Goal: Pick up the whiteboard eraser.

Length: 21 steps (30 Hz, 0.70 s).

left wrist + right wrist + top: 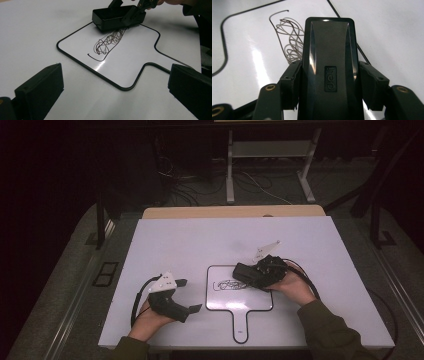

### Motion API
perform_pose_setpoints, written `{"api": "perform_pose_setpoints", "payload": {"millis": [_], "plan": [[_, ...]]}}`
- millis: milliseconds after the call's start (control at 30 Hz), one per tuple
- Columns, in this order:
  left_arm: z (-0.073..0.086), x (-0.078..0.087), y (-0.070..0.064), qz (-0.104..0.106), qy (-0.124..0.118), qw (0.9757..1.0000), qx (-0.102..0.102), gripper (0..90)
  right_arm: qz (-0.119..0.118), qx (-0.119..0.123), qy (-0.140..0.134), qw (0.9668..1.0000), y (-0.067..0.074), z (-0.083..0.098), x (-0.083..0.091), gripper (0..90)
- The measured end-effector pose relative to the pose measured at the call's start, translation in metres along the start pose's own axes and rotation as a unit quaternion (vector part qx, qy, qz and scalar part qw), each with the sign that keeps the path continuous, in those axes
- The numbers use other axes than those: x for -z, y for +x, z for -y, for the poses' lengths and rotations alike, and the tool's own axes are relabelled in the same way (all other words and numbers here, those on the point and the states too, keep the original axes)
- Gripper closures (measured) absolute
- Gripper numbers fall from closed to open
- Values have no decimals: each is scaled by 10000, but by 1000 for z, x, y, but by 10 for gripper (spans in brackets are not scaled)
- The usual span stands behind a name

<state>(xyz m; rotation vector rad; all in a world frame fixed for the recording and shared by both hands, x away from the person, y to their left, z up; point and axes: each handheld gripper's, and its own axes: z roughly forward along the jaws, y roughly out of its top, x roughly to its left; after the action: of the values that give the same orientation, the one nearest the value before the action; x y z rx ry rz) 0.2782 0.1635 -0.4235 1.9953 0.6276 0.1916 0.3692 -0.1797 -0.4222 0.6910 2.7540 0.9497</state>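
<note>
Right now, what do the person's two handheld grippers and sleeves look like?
Both are black, blocky handheld tools. The left gripper has a pale grey three-cornered plate on top, dotted with small marks, and a black cable looping behind it. The right gripper has the same kind of plate and a black cable curving round behind it. Its jaws have brass-coloured screw fittings. The sleeves are dark olive-green.

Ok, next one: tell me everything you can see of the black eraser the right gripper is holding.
The eraser is a black oblong block with rounded corners and a glossy, plastic-looking top with bevelled long edges and a small raised "deli" label. The right gripper is shut on its long sides. It lies flat and low over the small handled whiteboard, at the edge of the scribble; its underside is hidden, so contact with the board cannot be told.
</note>
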Motion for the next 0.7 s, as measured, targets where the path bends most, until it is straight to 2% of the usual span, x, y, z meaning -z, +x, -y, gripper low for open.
{"api": "perform_pose_setpoints", "payload": {"millis": [233,333,700], "plan": [[0,0,0,7,11,10000,-12,0,189,-66,58,9998,-5,6,-5,388],[0,0,0,10,14,10000,-14,0,154,-122,36,9998,-6,7,-6,388],[0,0,0,22,29,10000,-26,0,215,95,79,9997,3,2,-8,389]]}}
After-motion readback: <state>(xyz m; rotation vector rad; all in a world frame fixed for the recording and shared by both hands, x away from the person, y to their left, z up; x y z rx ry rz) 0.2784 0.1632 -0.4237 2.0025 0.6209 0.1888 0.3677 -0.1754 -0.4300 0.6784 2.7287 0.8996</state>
